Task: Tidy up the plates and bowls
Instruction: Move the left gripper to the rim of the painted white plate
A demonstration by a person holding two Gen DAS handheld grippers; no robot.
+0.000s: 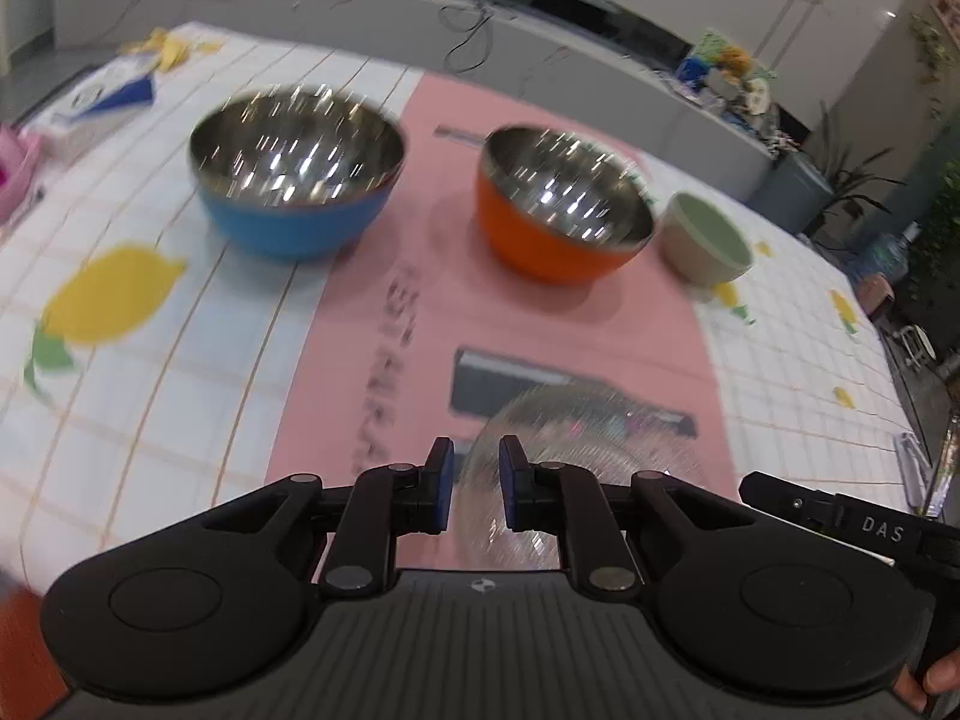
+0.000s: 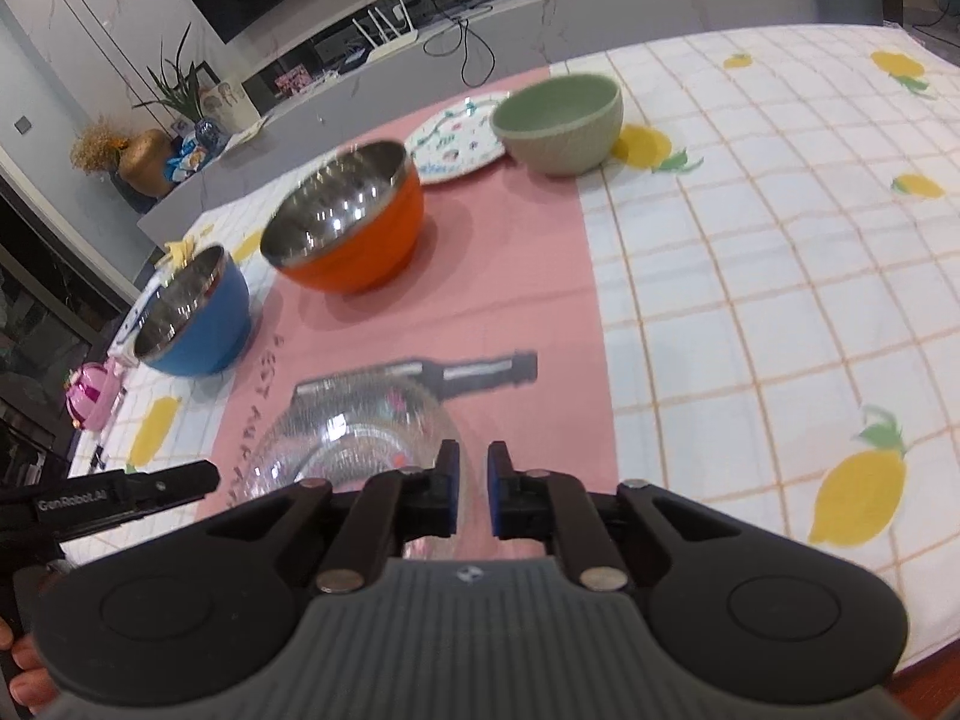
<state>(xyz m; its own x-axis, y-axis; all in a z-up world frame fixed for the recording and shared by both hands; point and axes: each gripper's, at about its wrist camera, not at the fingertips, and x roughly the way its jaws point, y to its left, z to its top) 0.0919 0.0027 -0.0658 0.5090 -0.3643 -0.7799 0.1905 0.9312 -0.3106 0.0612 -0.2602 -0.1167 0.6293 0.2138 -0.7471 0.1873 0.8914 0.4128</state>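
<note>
A clear glass bowl (image 1: 576, 450) (image 2: 360, 438) sits on the pink mat near the front. My left gripper (image 1: 476, 486) is open with its jaws either side of the bowl's left rim, not closed on it. My right gripper (image 2: 474, 495) is open a little, at the bowl's right rim. Further back stand a blue steel-lined bowl (image 1: 294, 171) (image 2: 192, 315), an orange steel-lined bowl (image 1: 564, 204) (image 2: 348, 222) and a green-lined beige bowl (image 1: 705, 240) (image 2: 561, 120). A patterned plate (image 2: 453, 141) lies behind the orange bowl.
The pink mat (image 1: 420, 312) (image 2: 480, 312) lies on a white checked tablecloth with lemon prints (image 2: 780, 276). A pink toy (image 2: 93, 399) and a blue-white packet (image 1: 111, 93) sit at the left edge. A grey counter with cables runs behind the table.
</note>
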